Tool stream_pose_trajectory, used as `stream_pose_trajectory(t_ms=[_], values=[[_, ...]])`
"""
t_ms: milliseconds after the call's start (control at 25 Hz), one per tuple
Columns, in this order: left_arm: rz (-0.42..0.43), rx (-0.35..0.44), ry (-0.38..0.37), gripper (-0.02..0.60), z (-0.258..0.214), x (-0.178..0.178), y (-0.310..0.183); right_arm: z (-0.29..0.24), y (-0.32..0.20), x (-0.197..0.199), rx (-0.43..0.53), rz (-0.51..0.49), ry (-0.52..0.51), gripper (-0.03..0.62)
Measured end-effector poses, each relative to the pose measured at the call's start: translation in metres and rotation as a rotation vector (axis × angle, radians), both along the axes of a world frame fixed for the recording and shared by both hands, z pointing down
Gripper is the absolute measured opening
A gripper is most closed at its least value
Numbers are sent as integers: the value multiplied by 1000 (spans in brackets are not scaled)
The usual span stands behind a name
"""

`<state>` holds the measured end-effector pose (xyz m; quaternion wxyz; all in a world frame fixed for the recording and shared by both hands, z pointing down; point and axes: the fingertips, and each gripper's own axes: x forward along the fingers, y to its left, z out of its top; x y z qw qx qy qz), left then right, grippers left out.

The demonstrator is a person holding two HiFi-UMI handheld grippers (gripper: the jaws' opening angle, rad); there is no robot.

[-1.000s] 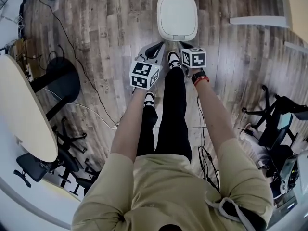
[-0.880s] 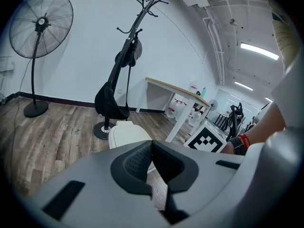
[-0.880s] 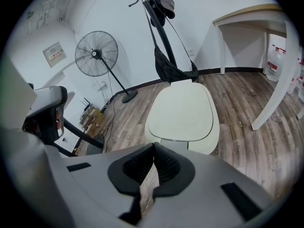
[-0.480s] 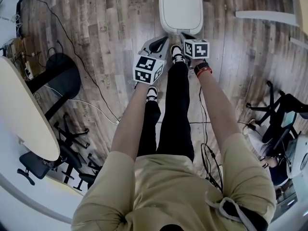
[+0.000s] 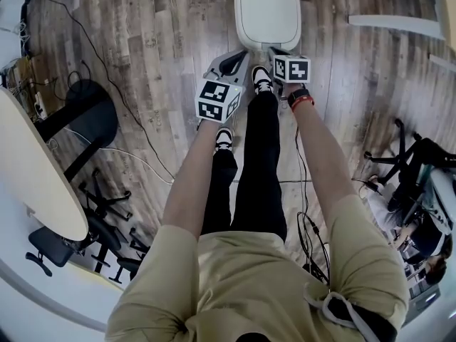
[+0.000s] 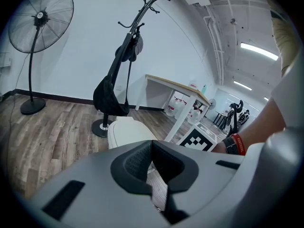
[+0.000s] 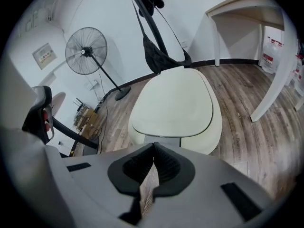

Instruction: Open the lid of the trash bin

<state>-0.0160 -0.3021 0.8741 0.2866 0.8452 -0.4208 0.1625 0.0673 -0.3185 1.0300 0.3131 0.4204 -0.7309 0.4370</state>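
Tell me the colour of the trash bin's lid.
Plain off-white lid, no pattern; the right gripper view shows it best.

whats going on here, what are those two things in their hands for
A person stands at a white trash bin on the wood floor, holding the left tongs and right tongs near its front edge. Both are shut and empty, neither seems to touch the bin, and its lid is closed.

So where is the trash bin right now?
The trash bin stands closed on the wood floor at the top middle of the head view, just past the left gripper, the right gripper and the person's front shoe.
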Motion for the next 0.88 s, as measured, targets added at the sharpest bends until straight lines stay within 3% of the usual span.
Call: stream_pose_trajectory(t_ms=[600, 880], values=[[27, 0, -15, 23, 8, 8, -2, 5, 3, 2, 7, -8, 0, 15], [28, -23, -11, 23, 10, 3, -3, 7, 4, 0, 19, 39, -25, 14]])
